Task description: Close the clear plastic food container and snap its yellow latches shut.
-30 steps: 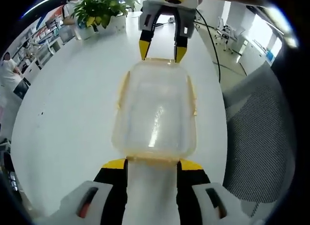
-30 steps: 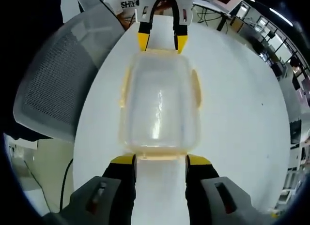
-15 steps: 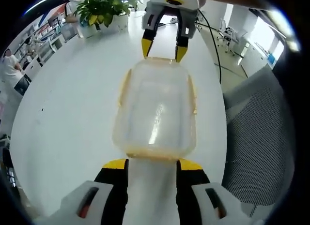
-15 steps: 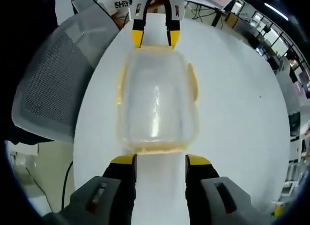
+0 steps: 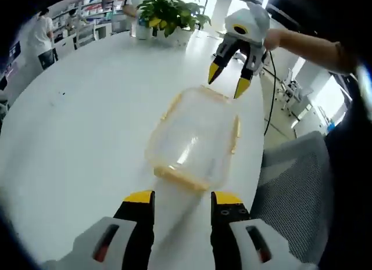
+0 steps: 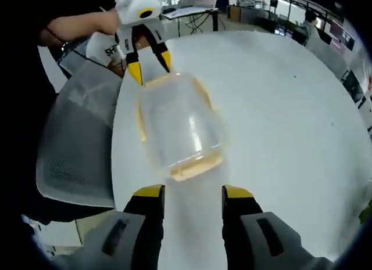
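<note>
Container on bench: empty, light, thin-walled, likely slippery. Best pressed at yellow latches. Left gripper and right gripper: fingers wide, holding nothing.

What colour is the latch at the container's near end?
Yellow latch, clearest in the left gripper view.

Office, desks, mesh chair, plant

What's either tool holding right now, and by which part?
Nothing. Both the left tool and right tool are open and clear of the container, which sits on the table between them.
</note>
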Action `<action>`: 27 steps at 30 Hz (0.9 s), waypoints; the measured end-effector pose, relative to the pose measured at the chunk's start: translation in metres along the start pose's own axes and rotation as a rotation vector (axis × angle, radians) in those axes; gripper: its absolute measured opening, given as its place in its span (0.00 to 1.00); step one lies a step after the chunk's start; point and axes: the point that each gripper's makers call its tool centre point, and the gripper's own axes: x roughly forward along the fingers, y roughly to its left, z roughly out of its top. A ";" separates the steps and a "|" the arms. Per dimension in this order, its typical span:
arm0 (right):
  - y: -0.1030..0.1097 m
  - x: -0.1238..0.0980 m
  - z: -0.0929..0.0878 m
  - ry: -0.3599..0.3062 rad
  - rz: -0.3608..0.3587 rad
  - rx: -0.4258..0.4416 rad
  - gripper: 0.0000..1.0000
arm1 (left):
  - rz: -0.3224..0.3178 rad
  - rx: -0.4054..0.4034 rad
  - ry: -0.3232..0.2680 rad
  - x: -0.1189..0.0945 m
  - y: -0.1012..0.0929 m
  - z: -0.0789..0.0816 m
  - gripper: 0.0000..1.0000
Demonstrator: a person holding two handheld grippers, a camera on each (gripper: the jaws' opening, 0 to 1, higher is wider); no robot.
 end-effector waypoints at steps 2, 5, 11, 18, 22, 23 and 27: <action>0.001 -0.002 0.007 -0.068 0.006 0.086 0.37 | -0.015 -0.107 -0.050 -0.002 0.000 0.003 0.31; 0.003 -0.004 0.013 -0.105 0.008 0.157 0.37 | -0.030 -0.206 -0.103 -0.004 -0.001 0.005 0.31; 0.001 -0.002 0.022 -0.119 -0.032 0.193 0.37 | -0.023 -0.361 -0.137 -0.003 0.001 0.002 0.30; -0.001 0.006 0.024 -0.147 -0.091 0.249 0.33 | 0.001 -0.529 -0.173 0.002 0.004 0.000 0.28; 0.001 0.010 0.019 -0.158 -0.085 0.314 0.33 | 0.033 -0.530 -0.184 0.003 0.005 0.003 0.27; 0.002 0.010 0.018 -0.161 -0.082 0.323 0.33 | 0.030 -0.535 -0.192 0.004 0.004 0.005 0.27; 0.001 0.012 0.013 -0.146 -0.086 0.325 0.30 | 0.027 -0.534 -0.186 0.008 0.002 0.005 0.24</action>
